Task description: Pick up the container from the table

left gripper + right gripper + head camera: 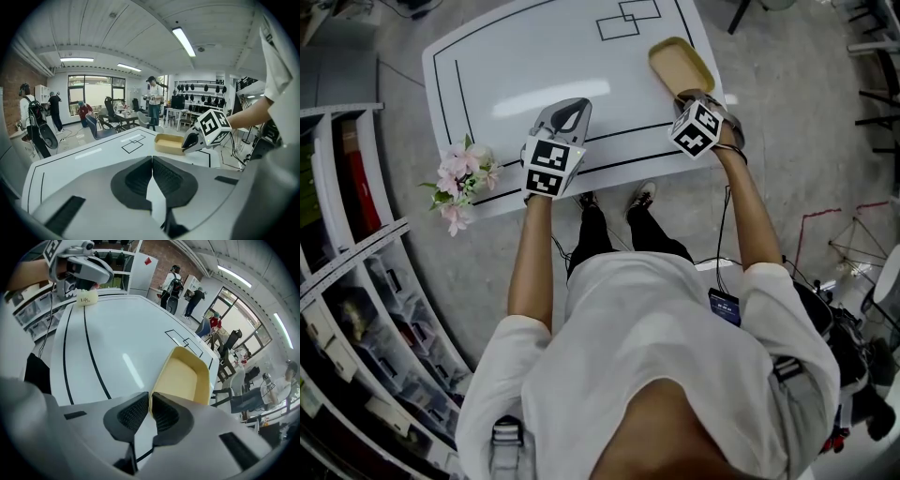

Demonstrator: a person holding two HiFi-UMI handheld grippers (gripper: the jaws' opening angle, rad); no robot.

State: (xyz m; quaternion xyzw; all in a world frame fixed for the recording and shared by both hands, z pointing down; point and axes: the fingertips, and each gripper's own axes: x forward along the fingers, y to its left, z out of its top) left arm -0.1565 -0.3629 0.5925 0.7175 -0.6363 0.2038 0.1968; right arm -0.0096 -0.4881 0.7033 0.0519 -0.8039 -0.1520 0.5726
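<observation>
A shallow tan container point(681, 66) lies on the white table point(544, 66) near its right edge; it also shows in the right gripper view point(185, 378) and the left gripper view point(169, 143). My right gripper point(150, 404) is shut on the container's near rim, the thin wall pinched between its pads. In the head view the right gripper point(692, 103) sits at the container's near end. My left gripper point(152, 176) is shut with nothing between its jaws and hovers over the table's front edge point(567, 117).
A bunch of pink flowers point(461, 178) lies at the table's front left corner. Black lines and two overlapping squares point(628, 19) are drawn on the tabletop. Shelving point(356, 281) stands at the left. People, chairs and tables fill the room behind.
</observation>
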